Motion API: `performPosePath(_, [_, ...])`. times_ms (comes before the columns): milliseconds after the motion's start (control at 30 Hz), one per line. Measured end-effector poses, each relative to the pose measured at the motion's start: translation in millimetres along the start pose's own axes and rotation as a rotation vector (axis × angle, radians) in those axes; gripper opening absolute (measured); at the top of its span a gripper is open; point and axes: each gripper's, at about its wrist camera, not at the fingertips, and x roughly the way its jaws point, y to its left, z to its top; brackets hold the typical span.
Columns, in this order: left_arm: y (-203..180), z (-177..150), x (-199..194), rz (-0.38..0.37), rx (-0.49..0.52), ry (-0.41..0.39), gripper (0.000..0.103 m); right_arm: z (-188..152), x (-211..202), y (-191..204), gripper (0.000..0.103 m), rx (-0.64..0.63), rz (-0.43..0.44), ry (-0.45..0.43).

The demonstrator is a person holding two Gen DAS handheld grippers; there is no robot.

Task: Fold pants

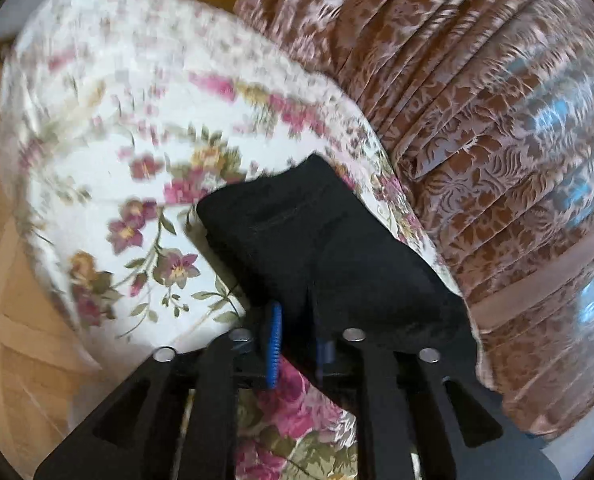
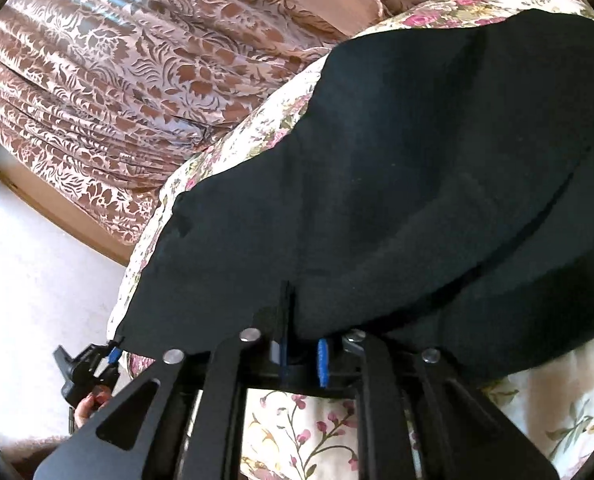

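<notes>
The black pants [image 2: 377, 184] are lying on the floral bedspread [image 1: 129, 152], beside the brown patterned curtain [image 1: 497, 100]. The left claw [image 1: 297, 344] is standing slightly spread with a pants edge draped between its blue pads; whether they are gripping, I cannot tell. The right claw [image 2: 301, 356] is also standing a little apart, with the cloth hem hanging over it; its grip is equally unclear. If both are letting go, the near edge is likely hanging past the bedspread's near side, so the folded layers could slide off or spring open. A pad could also snag the hem and drag the fold crooked.
</notes>
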Motion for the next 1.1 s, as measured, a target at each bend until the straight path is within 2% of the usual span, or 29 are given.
performPosePath(67, [-12.3, -3.8, -18.4, 0.015, 0.039, -0.084, 0.046, 0.5, -3.3, -0.9, 0.033, 0.016, 0.022, -0.009])
performPosePath(133, [-25.7, -5.1, -33.8, -0.018, 0.050, -0.160, 0.053, 1.6, -11.2, -3.0, 0.038, 0.018, 0.022, -0.027])
performPosePath(200, [-42.1, -4.2, -34.6, -0.026, 0.081, -0.179, 0.055, 4.3, -20.0, -4.6, 0.039, 0.007, 0.007, -0.047])
performPosePath(300, [-71.9, -5.6, -14.4, -0.053, 0.170, -0.125, 0.063, 8.2, -36.4, -15.6, 0.040, 0.011, -0.031, -0.084])
performPosePath(400, [-102.4, -14.9, 21.8, -0.087, 0.262, -0.020, 0.066, 16.1, -57.8, -33.9, 0.043, 0.036, -0.081, -0.149])
performPosePath(500, [-131.2, -29.0, 58.2, -0.094, 0.381, 0.046, 0.069, 24.5, -78.2, -56.5, 0.048, 0.098, -0.106, -0.214])
performPosePath(633, [-152.9, -41.2, 104.9, -0.059, 0.434, 0.118, 0.069, 41.1, -102.3, -94.5, 0.049, 0.197, -0.142, -0.285])
performPosePath(767, [-157.7, -48.0, 127.5, -0.012, 0.448, 0.140, 0.070, 53.8, -112.3, -114.5, 0.049, 0.256, -0.161, -0.330])
performPosePath(867, [-161.3, -61.0, 134.5, 0.016, 0.525, 0.134, 0.079, 58.8, -113.9, -122.3, 0.050, 0.254, -0.187, -0.343])
performPosePath(967, [-159.0, -69.5, 135.3, -0.006, 0.561, 0.126, 0.089, 62.5, -114.0, -129.6, 0.051, 0.258, -0.198, -0.356])
performPosePath(1100, [-154.9, -72.5, 131.2, -0.050, 0.560, 0.105, 0.092, 68.3, -114.1, -140.6, 0.051, 0.280, -0.212, -0.378])
